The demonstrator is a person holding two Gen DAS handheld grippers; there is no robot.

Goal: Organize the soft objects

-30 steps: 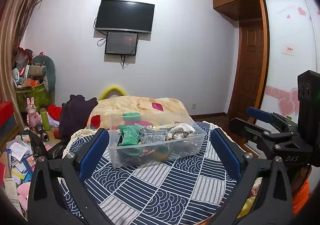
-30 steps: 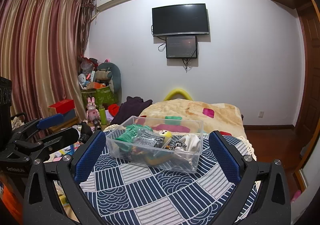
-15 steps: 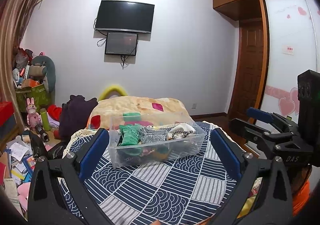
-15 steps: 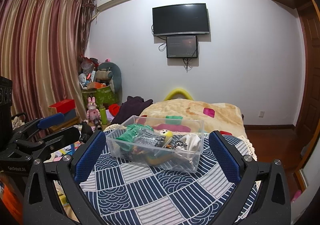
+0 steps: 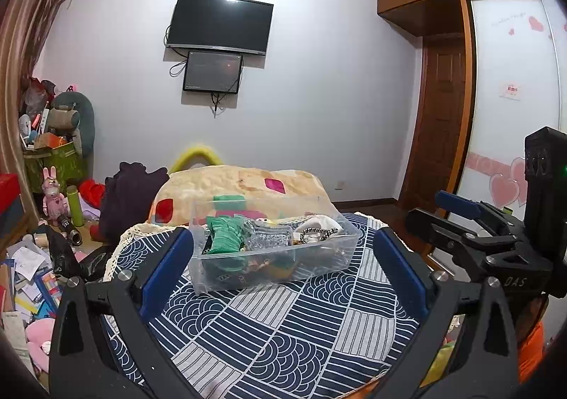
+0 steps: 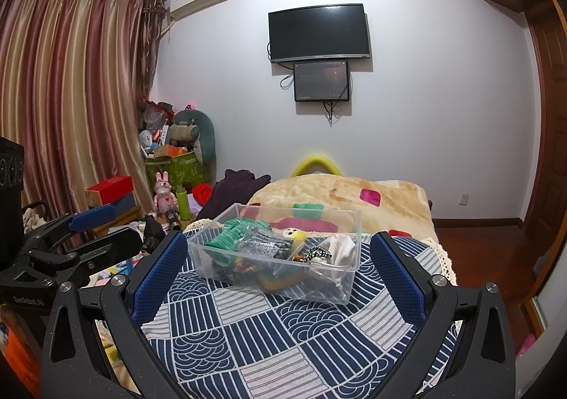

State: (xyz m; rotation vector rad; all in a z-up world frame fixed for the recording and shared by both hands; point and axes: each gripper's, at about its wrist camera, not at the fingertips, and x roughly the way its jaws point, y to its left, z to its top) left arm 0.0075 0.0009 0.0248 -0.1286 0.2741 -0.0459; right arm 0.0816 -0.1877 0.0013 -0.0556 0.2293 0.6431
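Left wrist view shows nothing changed over the last second: my left gripper (image 5: 283, 268) and right gripper (image 6: 280, 264) stay wide and empty, near a clear plastic bin (image 5: 273, 271) holding green knit fabric (image 5: 223, 239) and other soft items on patterned navy cloth (image 5: 283, 335).

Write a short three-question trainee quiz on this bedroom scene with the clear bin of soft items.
1. True or false: the left gripper is shut on the green knitted cloth.
2. Multiple choice: the clear plastic storage bin rests on A) the wooden floor, B) the navy-and-white patterned tablecloth, C) the beige blanket.
3. Fill in: in the right wrist view, the white cloth bundle lies at the bin's ____ end.

Key: 1 false, both it and the right gripper stand open and hold nothing; 2 B; 3 right.
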